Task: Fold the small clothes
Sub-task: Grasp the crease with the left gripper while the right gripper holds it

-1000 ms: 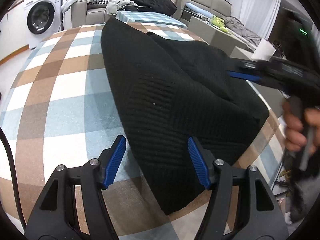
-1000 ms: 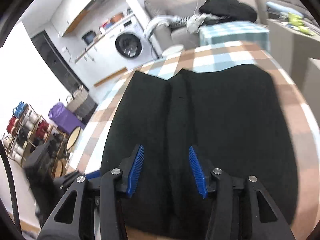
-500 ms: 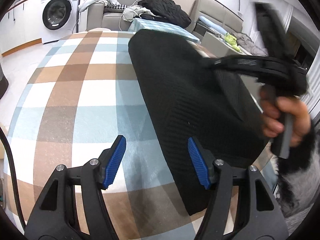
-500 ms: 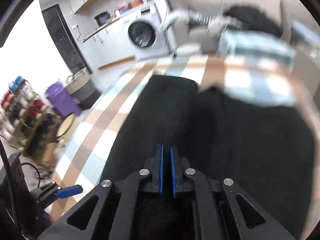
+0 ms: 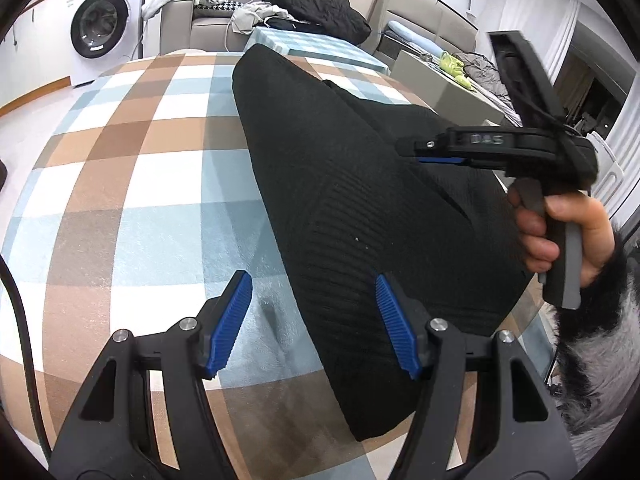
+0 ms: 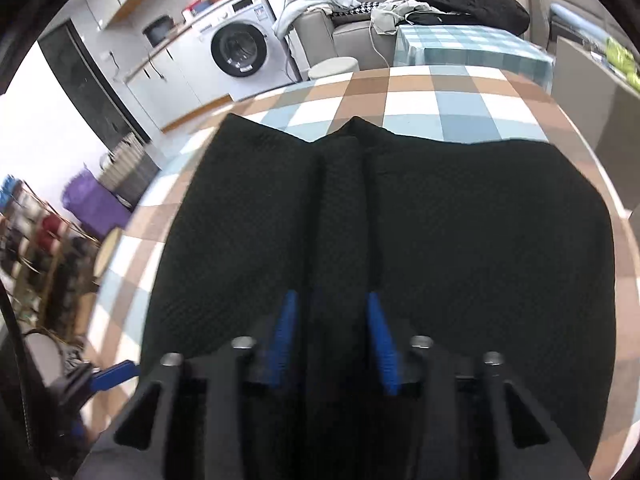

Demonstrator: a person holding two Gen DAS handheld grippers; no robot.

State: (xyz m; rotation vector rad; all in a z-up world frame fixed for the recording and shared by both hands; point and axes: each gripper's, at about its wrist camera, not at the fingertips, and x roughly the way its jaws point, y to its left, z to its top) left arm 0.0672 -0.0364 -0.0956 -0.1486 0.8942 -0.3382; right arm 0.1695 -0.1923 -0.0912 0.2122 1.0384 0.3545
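Observation:
A black knit garment (image 5: 360,200) lies flat on the checked tablecloth (image 5: 120,184), with a raised fold (image 6: 340,200) running down its middle. My left gripper (image 5: 312,280) hangs open over the garment's near left edge, one pad above the cloth and one above the knit. My right gripper (image 6: 331,296) hovers low over the garment with its jaws opening. The raised fold runs between its pads, which do not visibly press on it. In the left wrist view a hand (image 5: 560,236) holds the right gripper (image 5: 416,152) above the garment's right side.
The table's rounded edge (image 6: 600,168) lies close to the garment on the right. Behind the table stand a washing machine (image 5: 100,28), a sofa with piled clothes (image 5: 320,4) and a small checked table (image 6: 468,48). Shelves and a purple bin (image 6: 92,208) stand at the left.
The right gripper shut half a second ago and now stands partly apart, lower over the garment's middle fold. The left gripper has kept its place and its opening.

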